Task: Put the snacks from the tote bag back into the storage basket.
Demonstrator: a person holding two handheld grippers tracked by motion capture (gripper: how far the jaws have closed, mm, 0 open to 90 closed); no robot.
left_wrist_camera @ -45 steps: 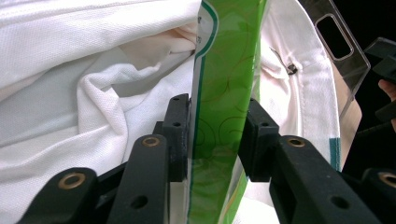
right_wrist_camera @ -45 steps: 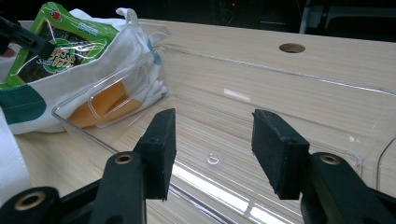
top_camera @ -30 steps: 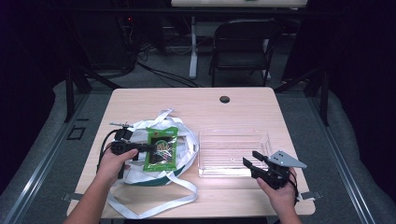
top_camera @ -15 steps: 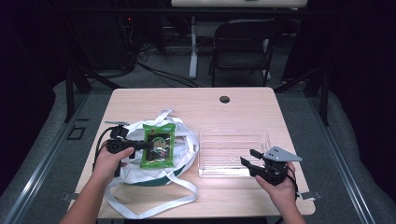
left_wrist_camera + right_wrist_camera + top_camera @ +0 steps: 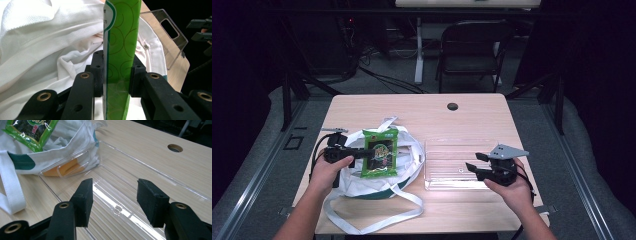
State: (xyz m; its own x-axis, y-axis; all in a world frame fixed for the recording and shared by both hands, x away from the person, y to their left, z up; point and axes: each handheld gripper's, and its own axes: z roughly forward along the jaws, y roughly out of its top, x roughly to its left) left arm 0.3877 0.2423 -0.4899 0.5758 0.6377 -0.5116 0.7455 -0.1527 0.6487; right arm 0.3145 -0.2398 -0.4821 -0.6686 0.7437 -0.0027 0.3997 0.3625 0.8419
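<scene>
Snack pack coming out of the bag

The left tongs [image 5: 362, 152] pinch the green snack pack [image 5: 380, 152] tight, above the white bag [image 5: 362, 182] at 9 o'clock on the desk [image 5: 472, 122]. Best to lift it clear, then carry it to the clear tray [image 5: 452, 167] at 3 o'clock, where the right tongs [image 5: 472, 167] wait open and empty. The bag's inside is hidden.

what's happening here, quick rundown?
A person at a table works two handheld grippers. The left gripper is shut on a green snack packet, its fingers clamping the packet's edge, holding it above a white cloth bag. The right gripper hovers open and empty over a clear plastic tray beside the bag. The tray looks empty, so the packet may be headed there.
</scene>
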